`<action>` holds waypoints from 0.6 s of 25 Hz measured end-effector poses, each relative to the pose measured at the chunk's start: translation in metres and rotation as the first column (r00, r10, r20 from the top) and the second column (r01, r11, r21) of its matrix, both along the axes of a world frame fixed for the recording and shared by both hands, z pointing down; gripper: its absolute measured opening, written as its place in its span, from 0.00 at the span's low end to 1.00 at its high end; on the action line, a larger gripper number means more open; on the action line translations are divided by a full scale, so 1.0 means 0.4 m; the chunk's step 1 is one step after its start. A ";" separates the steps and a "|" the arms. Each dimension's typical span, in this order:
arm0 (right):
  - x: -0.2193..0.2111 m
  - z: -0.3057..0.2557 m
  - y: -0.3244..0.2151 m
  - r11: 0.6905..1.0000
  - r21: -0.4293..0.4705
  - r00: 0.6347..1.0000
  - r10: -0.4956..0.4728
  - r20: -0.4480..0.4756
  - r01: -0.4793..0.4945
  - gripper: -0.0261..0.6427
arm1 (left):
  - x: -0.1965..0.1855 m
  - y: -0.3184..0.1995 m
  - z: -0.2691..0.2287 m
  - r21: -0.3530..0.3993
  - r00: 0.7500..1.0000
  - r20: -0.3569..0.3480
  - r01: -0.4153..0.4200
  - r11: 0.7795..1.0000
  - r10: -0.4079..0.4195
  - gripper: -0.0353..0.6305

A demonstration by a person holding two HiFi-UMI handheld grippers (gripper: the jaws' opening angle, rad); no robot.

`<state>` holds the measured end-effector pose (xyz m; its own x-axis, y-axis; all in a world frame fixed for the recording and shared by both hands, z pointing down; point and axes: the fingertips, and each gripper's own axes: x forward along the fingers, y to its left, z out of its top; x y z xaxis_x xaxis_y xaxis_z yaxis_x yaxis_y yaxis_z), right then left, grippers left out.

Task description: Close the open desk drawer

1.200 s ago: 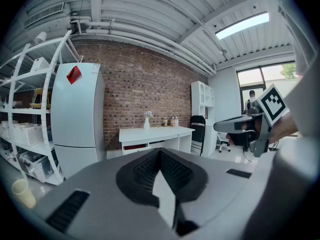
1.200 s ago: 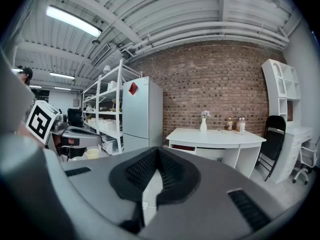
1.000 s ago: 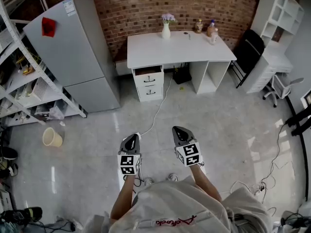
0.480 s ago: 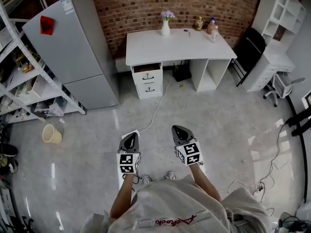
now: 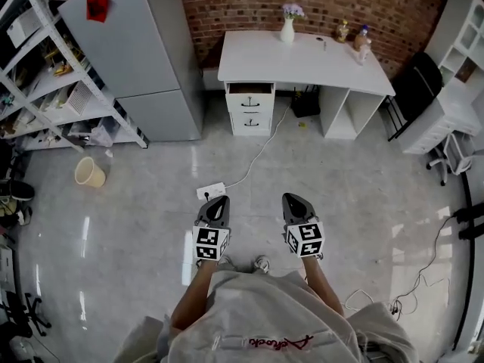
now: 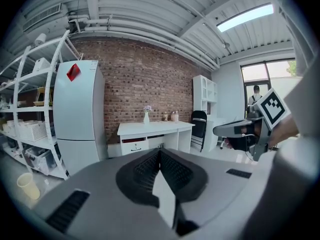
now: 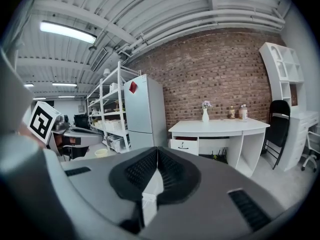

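Brick-walled room: we log the desk [image 5: 302, 55] and open drawer [image 5: 249, 89] shifted right to upper centre, while our left gripper [image 5: 218, 201] and right gripper [image 5: 292, 198], jaws pressed together and empty, remain well short of it.

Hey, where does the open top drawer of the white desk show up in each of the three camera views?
Head view: the open white top drawer sits upper centre, under the left end of the white desk.
Left gripper view: just left of centre, a little below mid-height.
Right gripper view: just right of centre, a little below mid-height.
Shared landmark: the white vase of flowers on the desktop.
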<state>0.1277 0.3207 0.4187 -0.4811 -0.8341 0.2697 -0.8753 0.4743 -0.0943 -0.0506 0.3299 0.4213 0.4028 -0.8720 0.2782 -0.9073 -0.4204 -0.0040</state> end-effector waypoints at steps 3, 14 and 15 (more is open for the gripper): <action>0.000 0.012 0.003 1.000 -0.007 1.000 -0.014 0.009 0.014 0.07 | 0.013 0.017 0.009 -0.007 1.000 0.014 0.001 1.000 -0.001 0.07; 0.006 0.020 -0.014 0.998 0.002 0.998 -0.062 0.012 0.062 0.07 | 0.015 -0.004 0.002 0.015 0.999 -0.002 0.051 0.999 -0.051 0.07; 0.005 0.023 -0.016 0.998 0.001 0.998 -0.066 0.010 0.066 0.07 | 0.015 -0.005 0.007 0.012 0.999 -0.005 0.053 0.999 -0.053 0.07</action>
